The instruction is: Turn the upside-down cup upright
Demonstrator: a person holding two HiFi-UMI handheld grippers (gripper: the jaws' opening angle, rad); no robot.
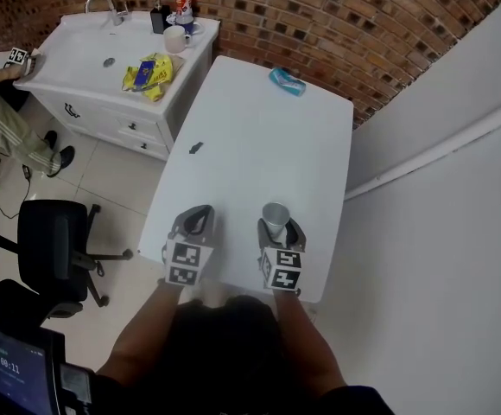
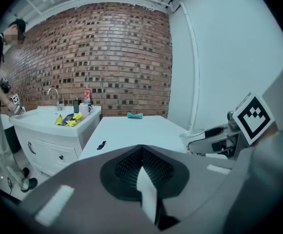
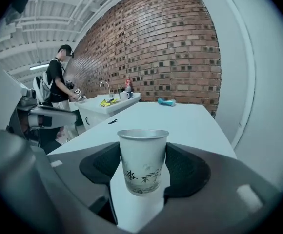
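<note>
Over the white table point(image 1: 259, 137), the cup point(image 3: 142, 152) is clamped rim-up by the right gripper point(image 3: 143, 167); it should be lowered level before release. The left gripper point(image 2: 142, 160) is closed, empty.

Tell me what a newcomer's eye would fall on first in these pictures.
First comes the pale cup with dark ink painting, mouth up, gripped between the fingers of the right gripper at the near end of the white table. Beside it the left gripper is shut and empty. Farther off, a blue object lies at the table's far end, before a red brick wall.
</note>
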